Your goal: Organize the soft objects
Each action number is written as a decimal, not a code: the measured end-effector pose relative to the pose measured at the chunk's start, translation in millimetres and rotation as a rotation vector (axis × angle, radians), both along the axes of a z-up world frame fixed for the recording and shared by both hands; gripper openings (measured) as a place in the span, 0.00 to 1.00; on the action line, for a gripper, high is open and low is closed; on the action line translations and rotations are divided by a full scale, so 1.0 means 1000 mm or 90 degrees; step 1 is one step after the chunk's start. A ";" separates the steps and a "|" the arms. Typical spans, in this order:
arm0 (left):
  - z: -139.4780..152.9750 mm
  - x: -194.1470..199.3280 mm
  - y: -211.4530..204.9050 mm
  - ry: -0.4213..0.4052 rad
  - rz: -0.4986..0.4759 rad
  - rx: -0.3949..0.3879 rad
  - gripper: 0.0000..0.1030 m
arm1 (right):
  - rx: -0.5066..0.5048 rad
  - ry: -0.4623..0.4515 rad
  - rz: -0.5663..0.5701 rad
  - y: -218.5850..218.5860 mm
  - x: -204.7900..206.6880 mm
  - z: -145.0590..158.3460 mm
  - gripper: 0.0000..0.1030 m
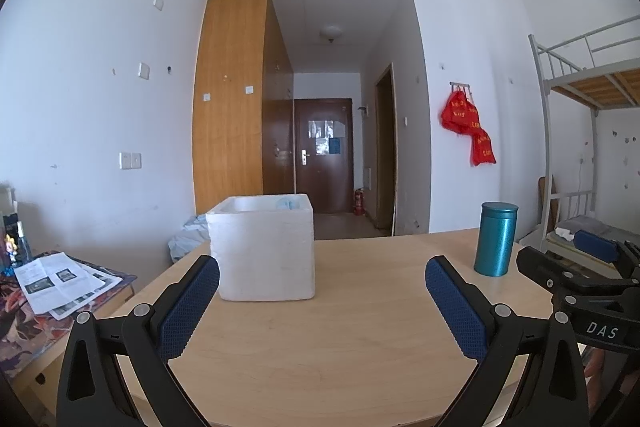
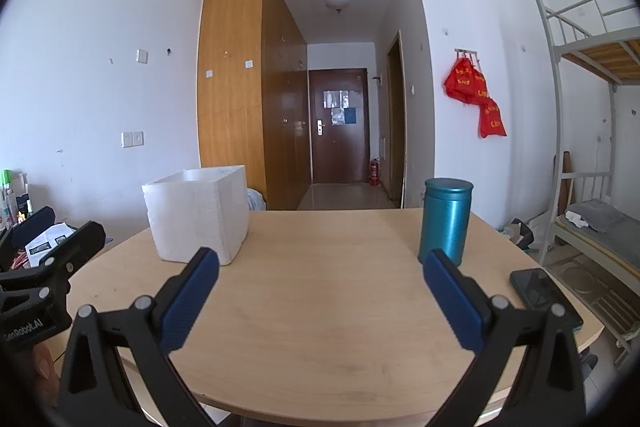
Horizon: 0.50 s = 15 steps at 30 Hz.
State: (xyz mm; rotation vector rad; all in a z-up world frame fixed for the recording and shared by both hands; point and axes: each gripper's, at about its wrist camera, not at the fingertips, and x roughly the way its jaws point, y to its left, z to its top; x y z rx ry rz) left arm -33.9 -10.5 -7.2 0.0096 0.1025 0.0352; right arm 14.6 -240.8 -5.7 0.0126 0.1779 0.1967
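Standing just beyond the left hand-held gripper point(image 1: 322, 277), gaping wide and empty, is the foam box point(image 1: 264, 251).

Black plastic left tongs point(image 1: 322, 273) and right tongs point(image 2: 321, 265), each with 2 arms, triangular cut-outs, silver round screws at the joints, and blue dimpled pads point(image 1: 188, 307). White lettering on the bodies: "DAS" on 1, "GenRobot.AI" on the other.

"DAS" stands in white on the black body of the right gripper point(image 1: 600, 259) at the frame's right edge; "GenRobot.AI" on the left gripper point(image 2: 30, 239), lower left; yellow print on the red bags point(image 1: 468, 123) is unreadable
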 end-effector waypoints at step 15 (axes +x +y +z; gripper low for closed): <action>-0.001 -0.001 0.002 -0.002 0.005 -0.001 1.00 | -0.001 -0.001 -0.002 0.001 0.000 0.000 1.00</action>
